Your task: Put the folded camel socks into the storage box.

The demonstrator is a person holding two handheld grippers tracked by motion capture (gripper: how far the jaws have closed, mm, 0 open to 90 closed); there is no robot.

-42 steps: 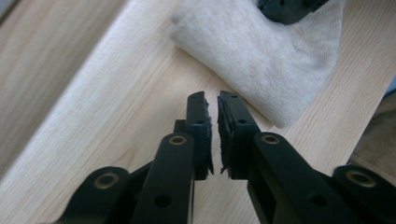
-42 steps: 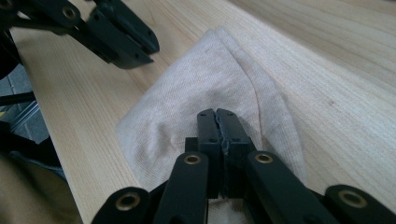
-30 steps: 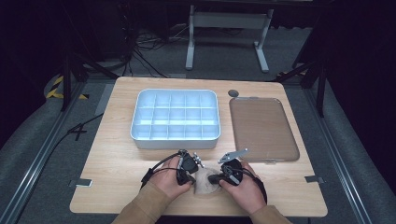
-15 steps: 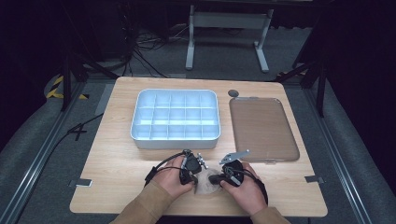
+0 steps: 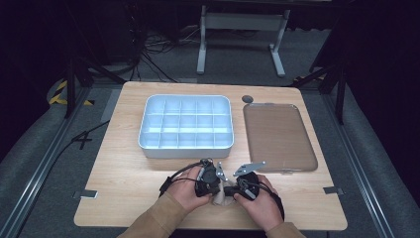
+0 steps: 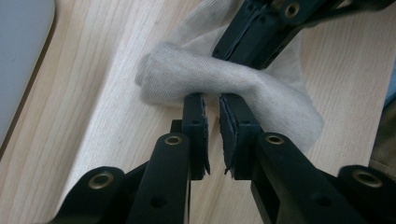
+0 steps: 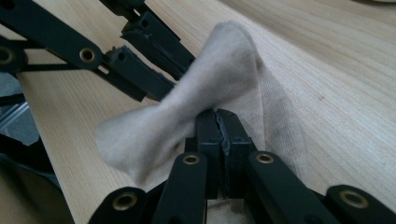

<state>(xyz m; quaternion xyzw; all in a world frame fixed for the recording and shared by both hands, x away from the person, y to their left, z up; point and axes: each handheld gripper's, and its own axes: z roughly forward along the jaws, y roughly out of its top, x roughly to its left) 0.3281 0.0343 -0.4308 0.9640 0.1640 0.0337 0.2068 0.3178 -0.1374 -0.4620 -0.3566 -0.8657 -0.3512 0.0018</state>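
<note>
Folding step: right tool [image 7: 219, 116] clamps the beige sock [image 7: 205, 88] at the near surface [image 5: 124, 173] edge; left tool [image 6: 212, 100], jaws just opening, narrow gap, cloth free. Next: regrip.

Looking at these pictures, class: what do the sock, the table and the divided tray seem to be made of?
Sock: soft knitted fabric, likely cotton; fine ribbing shows and it bunches limply.
Table: pale wood or wood-look laminate, matt, with straight grain lines.
Tray: probably plastic, pale blue-grey, smooth, with rounded moulded corners.
</note>
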